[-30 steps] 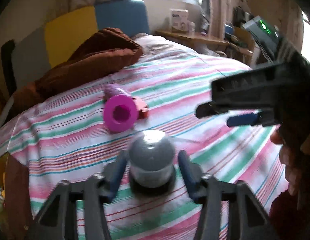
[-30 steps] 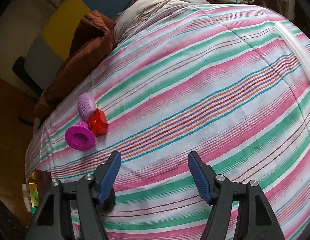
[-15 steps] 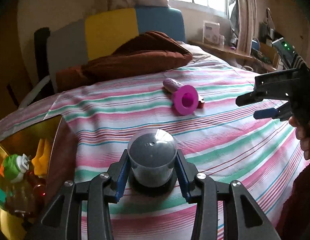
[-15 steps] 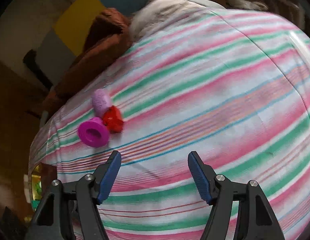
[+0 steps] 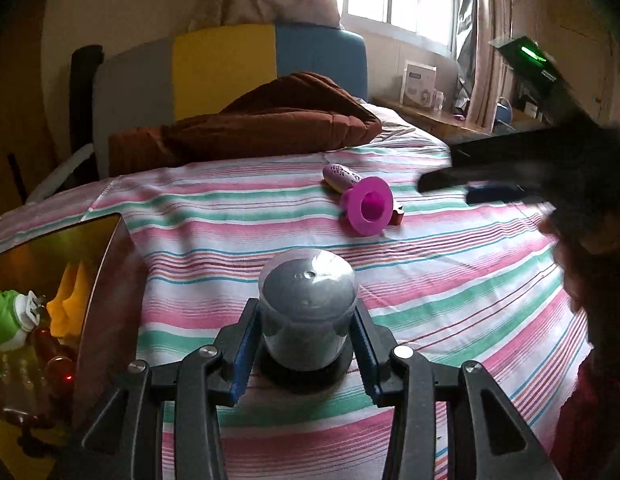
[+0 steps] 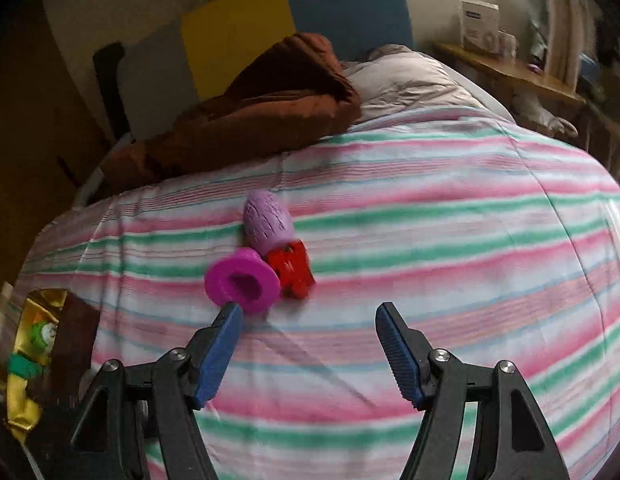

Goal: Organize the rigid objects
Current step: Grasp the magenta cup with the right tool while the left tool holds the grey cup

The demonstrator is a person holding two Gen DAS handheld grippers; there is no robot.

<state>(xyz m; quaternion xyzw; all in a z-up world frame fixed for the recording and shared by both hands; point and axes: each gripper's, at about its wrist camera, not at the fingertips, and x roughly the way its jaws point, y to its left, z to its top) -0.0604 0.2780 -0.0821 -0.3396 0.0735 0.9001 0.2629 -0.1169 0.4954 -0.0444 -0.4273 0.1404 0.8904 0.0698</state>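
My left gripper (image 5: pixel 306 344) is shut on a grey domed container (image 5: pixel 307 308) with a black base, just above the striped bedsheet (image 5: pixel 450 292). Farther on the bed lie a magenta flanged cup (image 5: pixel 370 206), a lilac oval piece (image 5: pixel 342 176) and a red block (image 5: pixel 398 218), touching each other. My right gripper (image 6: pixel 308 344) is open and empty, just short of the magenta cup (image 6: pixel 242 286), the lilac piece (image 6: pixel 268 224) and the red block (image 6: pixel 292 270). It also shows blurred at the right of the left wrist view (image 5: pixel 490 184).
A gold-lined box (image 5: pixel 50 264) with a green-capped bottle (image 5: pixel 8 320) and other items stands at the bed's left edge; it also shows in the right wrist view (image 6: pixel 34 344). A brown blanket (image 5: pixel 270 124) lies at the head of the bed. A wooden shelf (image 5: pixel 442 120) stands far right.
My left gripper closed on the grey container and swung left, bringing the box into view. My right gripper moved closer to the magenta cup and red block.
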